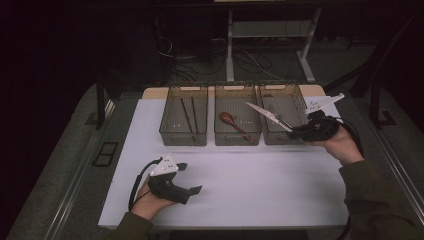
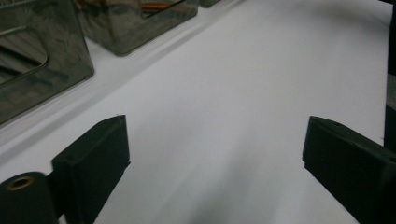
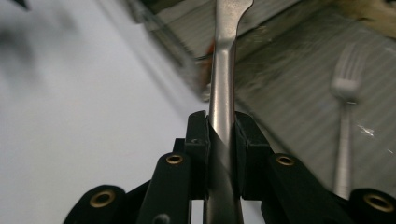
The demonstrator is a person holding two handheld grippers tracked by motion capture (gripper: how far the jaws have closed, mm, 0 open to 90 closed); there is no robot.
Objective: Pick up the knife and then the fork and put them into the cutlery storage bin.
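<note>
We count three see-through plastic bins [image 1: 183, 131] in a row on the white table [image 1: 260, 185]. One brown wooden spoon [image 1: 231, 121] lies in the middle bin. One silver fork [image 3: 344, 116] lies in the right bin. Our right gripper [image 1: 295, 133] pinches one shiny metal knife [image 1: 267, 115] above that bin. Our left gripper [image 1: 191, 179] hangs wide open with nothing in it, low over the table
</note>
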